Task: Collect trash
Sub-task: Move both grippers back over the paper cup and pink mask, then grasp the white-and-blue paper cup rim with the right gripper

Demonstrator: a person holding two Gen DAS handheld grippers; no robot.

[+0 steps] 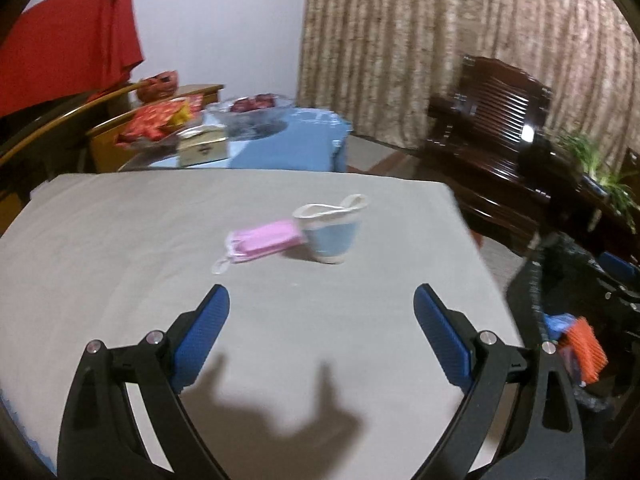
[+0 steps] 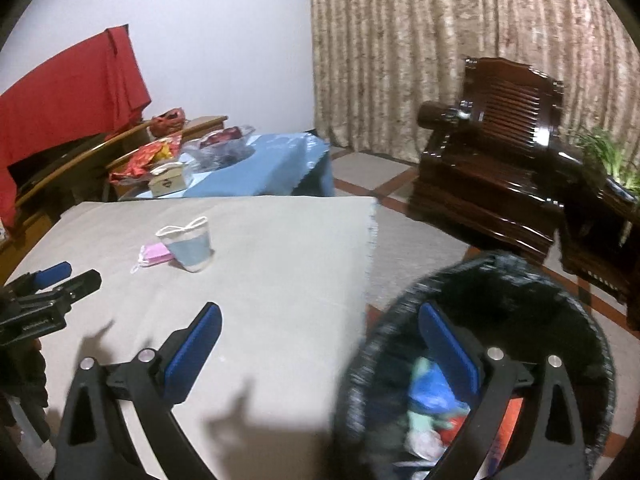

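**Table and bin, items logged**

I count one table under grey cloth (image 1: pixel 120 264), its near edge cut off. One round black-lined trash bin (image 2: pixel 560 292), blurred, contents indistinct. One blue paper cup (image 1: pixel 334 236) with white rim, touching one pink pleated face mask (image 1: pixel 262 242), mid-table. My left gripper (image 1: pixel 322 300) and right gripper (image 2: pixel 320 316): fingers spread wide, empty.

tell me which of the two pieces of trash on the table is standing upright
The blue paper cup with the white rim stands upright; the pink face mask lies flat against its left side.
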